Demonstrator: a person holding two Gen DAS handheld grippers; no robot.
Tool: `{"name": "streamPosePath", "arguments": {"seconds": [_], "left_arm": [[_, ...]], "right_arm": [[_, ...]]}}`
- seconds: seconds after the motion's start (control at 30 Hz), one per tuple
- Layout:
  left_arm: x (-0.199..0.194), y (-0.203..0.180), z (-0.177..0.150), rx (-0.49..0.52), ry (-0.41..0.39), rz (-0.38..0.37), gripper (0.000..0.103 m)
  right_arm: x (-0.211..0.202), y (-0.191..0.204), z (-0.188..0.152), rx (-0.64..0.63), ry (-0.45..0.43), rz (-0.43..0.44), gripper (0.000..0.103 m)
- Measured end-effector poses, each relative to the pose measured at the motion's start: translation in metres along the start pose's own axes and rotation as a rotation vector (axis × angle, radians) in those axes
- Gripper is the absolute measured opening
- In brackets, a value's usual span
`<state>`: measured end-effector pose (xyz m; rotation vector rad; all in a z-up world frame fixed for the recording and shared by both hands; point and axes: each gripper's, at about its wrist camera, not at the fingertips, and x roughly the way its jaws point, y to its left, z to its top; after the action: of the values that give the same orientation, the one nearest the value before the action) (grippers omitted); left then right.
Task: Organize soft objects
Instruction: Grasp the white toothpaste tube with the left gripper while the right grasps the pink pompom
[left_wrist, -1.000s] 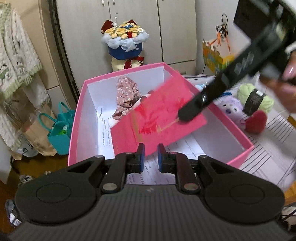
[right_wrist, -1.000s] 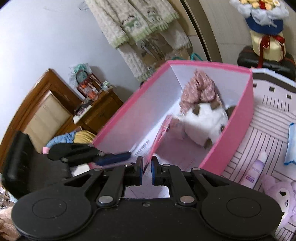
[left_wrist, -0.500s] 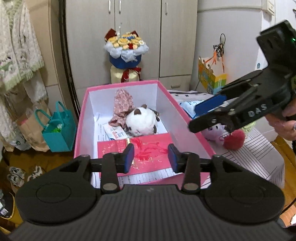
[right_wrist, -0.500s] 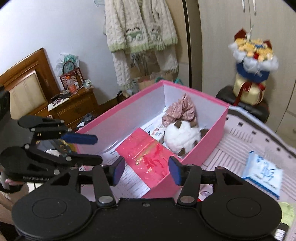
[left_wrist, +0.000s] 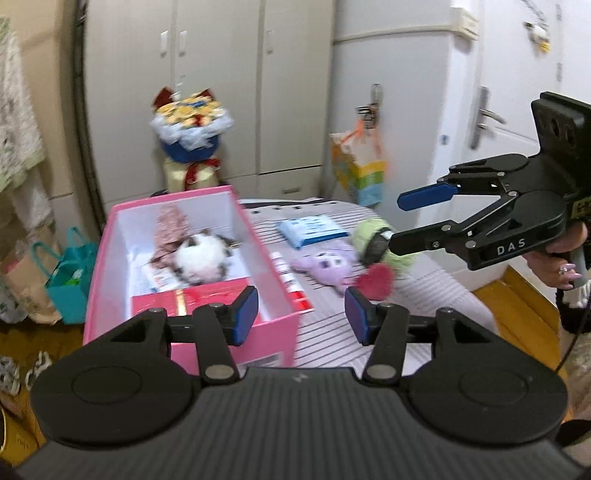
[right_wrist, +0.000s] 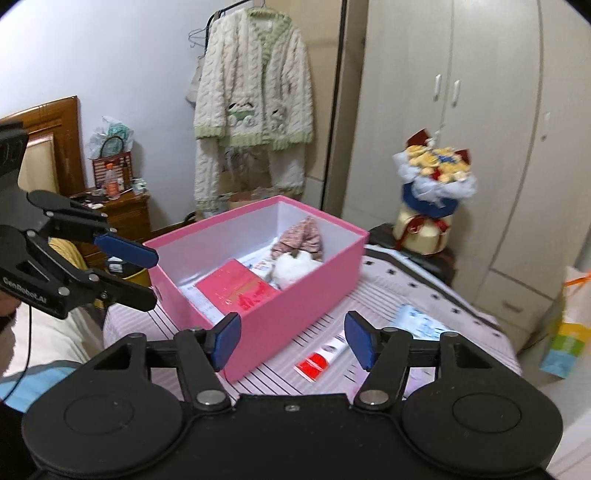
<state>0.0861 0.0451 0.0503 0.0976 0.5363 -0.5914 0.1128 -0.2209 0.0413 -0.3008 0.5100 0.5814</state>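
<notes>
A pale wardrobe (right_wrist: 461, 147) is filling the back of the room, and a cream knitted cardigan (right_wrist: 255, 107) is hanging beside it. A wooden nightstand (right_wrist: 125, 218) is standing against the wall, cluttered on top. A striped cloth surface (left_wrist: 424, 295), which may be a bed or a desk, is carrying the things.

The pink box (right_wrist: 295, 291) is sitting open on that surface. Inside it, a red flat package (right_wrist: 236, 284) is lying near the front end, a white plush with brown patches (left_wrist: 201, 256) is lying behind it, and a pink floral cloth doll (right_wrist: 303, 236) is leaning at the far end against the wall. Printed paper is lining the floor of the box.

A bouquet in blue wrapping (right_wrist: 432, 188) is standing on a dark stand past the box. A teal gift bag (left_wrist: 70, 280) is sitting on the floor by the box's other side.

Outside the box, a blue-and-white packet (left_wrist: 314, 229) is lying flat. A green plush (left_wrist: 373, 240) is lying just beside a purple plush (left_wrist: 328, 267), with a red heart (left_wrist: 375, 282) touching them; all three are blurred. A red-and-white tube (right_wrist: 321, 358) is lying just beside the box wall.

The left claw (left_wrist: 301, 317) is hovering wide open over the box's near corner, holding nothing. The right claw (right_wrist: 291, 339) is also spread wide and empty, above the tube.
</notes>
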Motion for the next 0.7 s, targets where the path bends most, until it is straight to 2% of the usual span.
{"name": "streamPosePath", "arguments": {"seconds": [0.17, 0.37, 0.5, 0.7], "left_arm": [[0.01, -0.031, -0.002, 0.046, -0.014, -0.046, 0.051], [0.042, -0.061, -0.009, 0.081, -0.004, -0.076, 0.049], [0.069, -0.076, -0.016, 0.102, 0.005, -0.036, 0.048], [0.118, -0.087, -0.022, 0.109, 0.007, 0.09, 0.047]], "right_arm": [[-0.026, -0.002, -0.026, -0.011, -0.026, -0.062, 0.07], [-0.026, -0.006, -0.061, -0.015, -0.002, -0.132, 0.071], [-0.016, -0.013, -0.082, -0.03, 0.009, -0.171, 0.071], [0.006, -0.032, -0.105, -0.005, 0.01, -0.155, 0.071]]}}
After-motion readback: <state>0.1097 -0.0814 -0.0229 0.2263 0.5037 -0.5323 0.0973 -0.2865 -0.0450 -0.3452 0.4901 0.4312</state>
